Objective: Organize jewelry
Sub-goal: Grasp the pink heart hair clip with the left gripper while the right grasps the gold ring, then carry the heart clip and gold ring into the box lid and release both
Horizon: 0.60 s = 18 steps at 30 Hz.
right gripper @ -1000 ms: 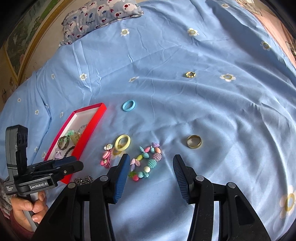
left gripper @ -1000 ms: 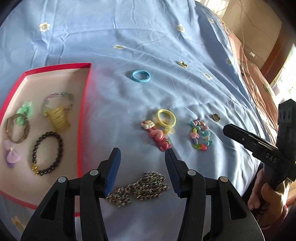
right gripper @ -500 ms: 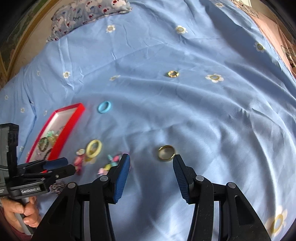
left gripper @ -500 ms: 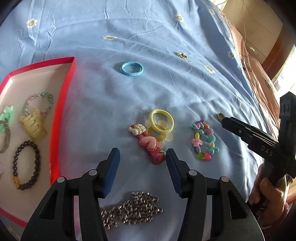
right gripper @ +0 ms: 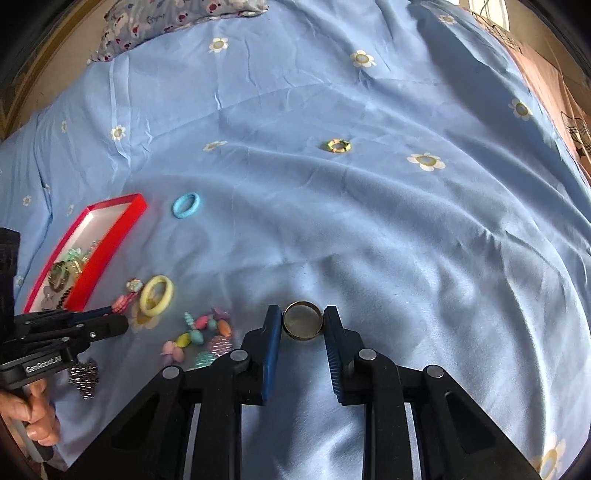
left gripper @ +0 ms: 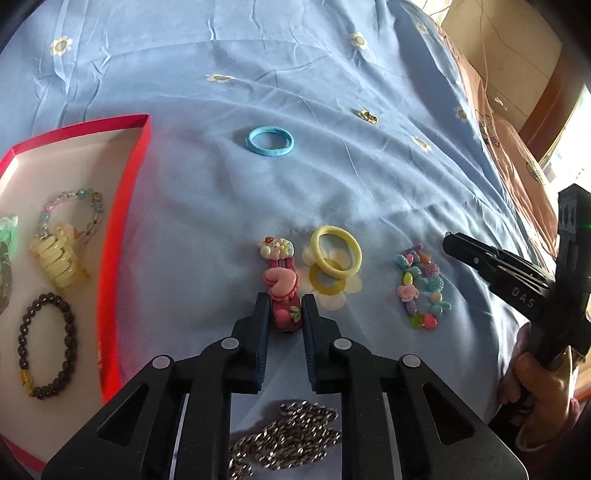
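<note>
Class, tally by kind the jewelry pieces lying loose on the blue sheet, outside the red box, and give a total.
Hair ties: 2, blue and yellow
Rings: 2, gold band and small patterned ring
Hair clips: 1, pink
Bead bracelets: 1, pastel
Chains: 1, silver
Total: 7

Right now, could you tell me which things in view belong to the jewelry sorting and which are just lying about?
Part of the job:
pink hair clip between the left gripper fingers
gold ring between the right gripper fingers
red tray
yellow ring
blue ring
bead bracelet
silver chain

Just lying about:
pillow
bedsheet
</note>
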Motion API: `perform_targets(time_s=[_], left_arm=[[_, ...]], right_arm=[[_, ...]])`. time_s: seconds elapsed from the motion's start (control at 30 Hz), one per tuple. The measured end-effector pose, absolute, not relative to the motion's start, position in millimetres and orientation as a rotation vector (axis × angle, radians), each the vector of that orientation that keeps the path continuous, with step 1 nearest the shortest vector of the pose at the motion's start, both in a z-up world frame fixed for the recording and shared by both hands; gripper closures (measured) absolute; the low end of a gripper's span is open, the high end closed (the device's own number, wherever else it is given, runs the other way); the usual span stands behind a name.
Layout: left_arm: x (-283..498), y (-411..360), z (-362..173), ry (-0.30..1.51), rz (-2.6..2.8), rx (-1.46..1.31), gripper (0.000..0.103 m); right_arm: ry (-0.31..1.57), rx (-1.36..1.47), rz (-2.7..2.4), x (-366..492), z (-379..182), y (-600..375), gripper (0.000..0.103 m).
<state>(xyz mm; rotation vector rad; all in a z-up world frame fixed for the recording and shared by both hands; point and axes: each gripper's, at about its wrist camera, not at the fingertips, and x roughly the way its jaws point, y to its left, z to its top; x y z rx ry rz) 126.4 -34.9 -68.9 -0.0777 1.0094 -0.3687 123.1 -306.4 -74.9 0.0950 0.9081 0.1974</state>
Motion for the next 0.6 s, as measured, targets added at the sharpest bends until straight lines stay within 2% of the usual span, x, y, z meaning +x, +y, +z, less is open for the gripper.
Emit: perform_targets(time_s=[0.6], left_arm=[[84, 27, -32, 0.924, -0.308, -0.172, 0.088]], right_arm=[[0.866, 0.147, 0.425, 98, -40, -239, 0.08]])
